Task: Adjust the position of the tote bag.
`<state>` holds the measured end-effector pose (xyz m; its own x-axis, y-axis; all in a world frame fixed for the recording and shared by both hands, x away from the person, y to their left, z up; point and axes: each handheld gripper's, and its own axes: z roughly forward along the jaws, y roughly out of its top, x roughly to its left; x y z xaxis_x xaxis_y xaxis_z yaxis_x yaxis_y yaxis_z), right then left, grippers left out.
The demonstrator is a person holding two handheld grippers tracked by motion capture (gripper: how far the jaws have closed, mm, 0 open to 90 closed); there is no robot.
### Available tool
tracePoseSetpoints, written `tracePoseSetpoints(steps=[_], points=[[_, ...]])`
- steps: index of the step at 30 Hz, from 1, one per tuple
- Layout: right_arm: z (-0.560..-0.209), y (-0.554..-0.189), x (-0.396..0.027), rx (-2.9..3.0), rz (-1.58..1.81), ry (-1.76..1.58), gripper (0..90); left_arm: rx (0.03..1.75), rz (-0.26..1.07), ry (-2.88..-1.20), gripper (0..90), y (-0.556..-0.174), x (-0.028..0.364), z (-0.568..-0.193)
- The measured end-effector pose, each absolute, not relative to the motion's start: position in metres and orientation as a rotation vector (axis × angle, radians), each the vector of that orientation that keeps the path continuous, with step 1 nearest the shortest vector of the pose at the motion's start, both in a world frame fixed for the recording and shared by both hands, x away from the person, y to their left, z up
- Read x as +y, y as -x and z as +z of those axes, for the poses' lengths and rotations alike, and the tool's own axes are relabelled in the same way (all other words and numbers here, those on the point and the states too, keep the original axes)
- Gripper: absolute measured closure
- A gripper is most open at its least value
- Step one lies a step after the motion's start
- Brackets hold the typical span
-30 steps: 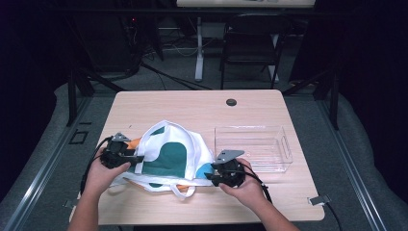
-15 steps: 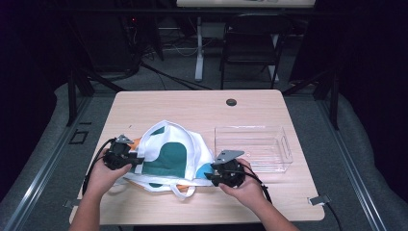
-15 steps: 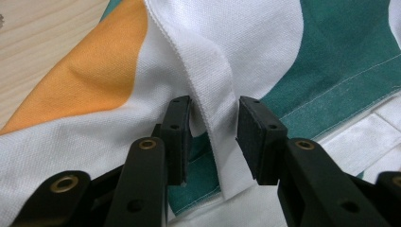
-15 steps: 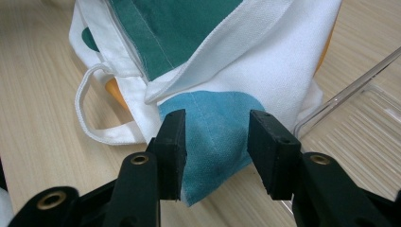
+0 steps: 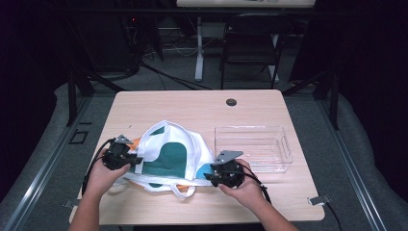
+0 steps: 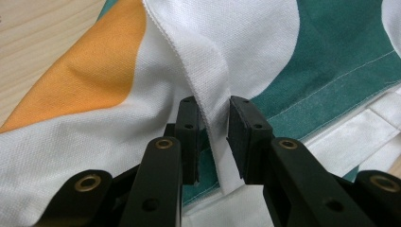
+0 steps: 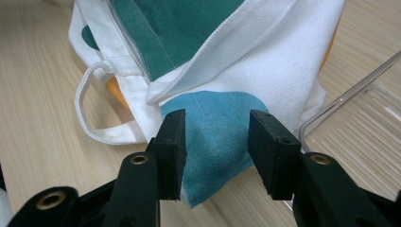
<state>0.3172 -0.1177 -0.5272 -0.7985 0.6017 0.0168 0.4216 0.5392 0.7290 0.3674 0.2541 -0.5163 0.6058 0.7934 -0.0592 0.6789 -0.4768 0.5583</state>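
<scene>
A white tote bag (image 5: pixel 173 154) with green, orange and blue patches lies flat on the wooden table (image 5: pixel 192 106). My left gripper (image 5: pixel 137 160) sits at the bag's left edge. In the left gripper view its jaws (image 6: pixel 213 123) have just been closing around a raised fold of white fabric (image 6: pixel 208 75), which stands between the pads with a little slack. At the bag's right corner is my right gripper (image 5: pixel 209 177). In the right gripper view it (image 7: pixel 216 137) stands open astride the blue corner patch (image 7: pixel 213 156), and its pads do not squeeze the patch.
A clear plastic bin (image 5: pixel 288 154) stands just right of the bag; its rim (image 7: pixel 359 90) runs close to my right gripper. A white handle loop (image 5: pixel 183 192) lies toward the table's front edge. A dark grommet (image 5: pixel 231 102) sits at the far middle.
</scene>
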Motion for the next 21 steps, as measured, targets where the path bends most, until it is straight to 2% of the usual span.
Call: tracePoseSetpoints(steps=[8,14,21], points=[[-0.5289,-0.3176,-0.1173,2.529,1.116,-0.871,55.1,1.12,0.269,-2.319,78.1,-0.3659,0.2493,-0.5143],[-0.5294,-0.3178,-0.1171,2.53,1.116,-0.87,54.9,1.097,0.266,-2.321,85.2,-0.365,0.2481,-0.5137],[-0.5303,-0.318,-0.1167,2.528,1.116,-0.87,54.6,1.086,0.263,-2.324,86.9,-0.3644,0.2472,-0.5133]])
